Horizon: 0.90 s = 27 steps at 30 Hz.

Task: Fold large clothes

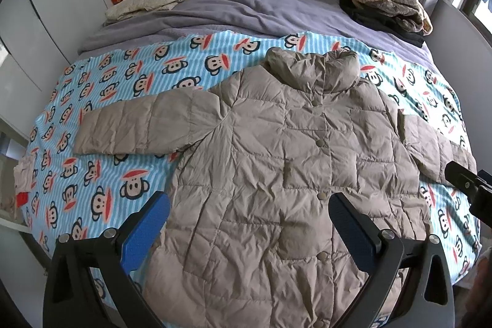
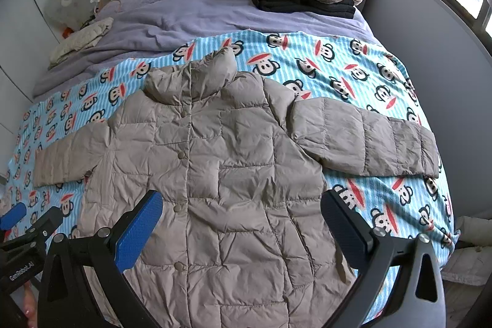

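The left gripper (image 1: 249,217) hangs with its jaws spread wide and nothing between them, above the lower front of the coat (image 1: 276,174). The right gripper (image 2: 241,217) is likewise spread and empty, over the coat's lower right part.

The coat lies flat and face up on the monkey-print blanket (image 2: 338,66) across the foot of the bed (image 2: 184,17), buttoned, both sleeves stretched out sideways. Its long axis runs from the hem, nearest the grippers, up to the collar (image 1: 310,69), which points toward the headboard.

The padded, slick-looking fabric is the risk, I judge: a shallow pinch may catch only the top layer, so a sleeve folds while the back stays put, or the fabric slips free. The puffy filling may also spring a fold open. The right sleeve (image 2: 363,137) ends near the bed's edge and could slide off if dragged.
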Each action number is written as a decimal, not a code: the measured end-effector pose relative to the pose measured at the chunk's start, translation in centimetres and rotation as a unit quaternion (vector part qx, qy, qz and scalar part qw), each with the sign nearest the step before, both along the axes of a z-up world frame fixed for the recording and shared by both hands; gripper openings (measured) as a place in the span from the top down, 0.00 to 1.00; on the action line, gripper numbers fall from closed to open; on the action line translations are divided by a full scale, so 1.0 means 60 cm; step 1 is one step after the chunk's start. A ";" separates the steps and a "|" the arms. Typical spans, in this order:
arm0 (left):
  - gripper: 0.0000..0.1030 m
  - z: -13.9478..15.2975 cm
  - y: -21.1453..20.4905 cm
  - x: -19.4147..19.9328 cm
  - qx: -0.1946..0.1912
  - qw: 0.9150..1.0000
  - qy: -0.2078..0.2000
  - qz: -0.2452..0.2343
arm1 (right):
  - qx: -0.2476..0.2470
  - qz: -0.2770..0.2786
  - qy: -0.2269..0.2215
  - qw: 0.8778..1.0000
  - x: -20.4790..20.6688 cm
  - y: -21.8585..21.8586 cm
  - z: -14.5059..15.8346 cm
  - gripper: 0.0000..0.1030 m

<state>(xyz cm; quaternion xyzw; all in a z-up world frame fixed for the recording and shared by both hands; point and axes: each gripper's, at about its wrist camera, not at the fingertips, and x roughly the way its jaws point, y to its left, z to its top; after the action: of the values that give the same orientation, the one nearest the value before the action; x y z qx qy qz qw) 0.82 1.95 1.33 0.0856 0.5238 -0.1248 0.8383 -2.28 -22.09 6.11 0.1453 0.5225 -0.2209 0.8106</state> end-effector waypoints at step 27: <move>0.00 0.000 -0.001 0.000 0.001 1.000 0.001 0.001 | 0.000 -0.001 -0.001 1.000 -0.004 0.001 0.001 0.01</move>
<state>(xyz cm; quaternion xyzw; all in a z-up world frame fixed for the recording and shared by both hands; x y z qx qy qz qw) 0.83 1.90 1.35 0.0860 0.5250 -0.1238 0.8376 -2.49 -22.03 6.16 0.1459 0.5218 -0.2214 0.8108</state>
